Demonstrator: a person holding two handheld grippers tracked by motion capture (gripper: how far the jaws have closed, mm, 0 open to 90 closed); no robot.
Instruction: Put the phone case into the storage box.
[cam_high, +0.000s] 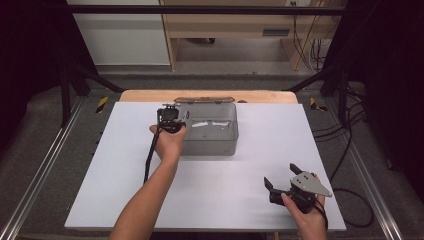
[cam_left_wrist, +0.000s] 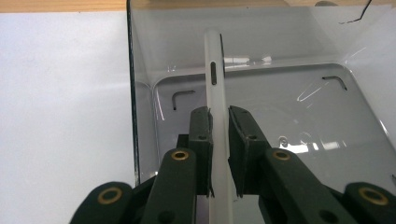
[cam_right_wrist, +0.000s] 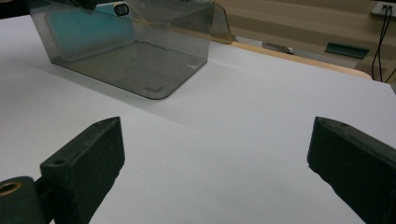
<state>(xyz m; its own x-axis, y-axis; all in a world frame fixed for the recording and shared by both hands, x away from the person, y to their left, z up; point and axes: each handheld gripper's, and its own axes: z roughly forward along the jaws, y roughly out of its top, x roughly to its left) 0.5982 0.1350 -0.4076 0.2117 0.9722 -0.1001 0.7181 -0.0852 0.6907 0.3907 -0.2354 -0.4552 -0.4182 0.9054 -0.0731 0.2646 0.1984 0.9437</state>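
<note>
Here, the left gripper (cam_left_wrist: 220, 154) is clamped on a thin white slab (cam_left_wrist: 216, 93), held edge-on over the open clear plastic box (cam_high: 212, 131) that sits at the 12 o'clock side of the white table (cam_high: 250, 180). The right gripper (cam_high: 281, 176), at about 4 o'clock from the box and well apart from it, rests near the table with jaws spread wide and nothing between them.

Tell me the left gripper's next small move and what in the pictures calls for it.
Probably lower it a little further, then open. The left gripper is shut on a thin white slab held on edge over the clear bin's floor; whether its lower edge touches down cannot be seen. The right gripper rests open, apart.
</note>
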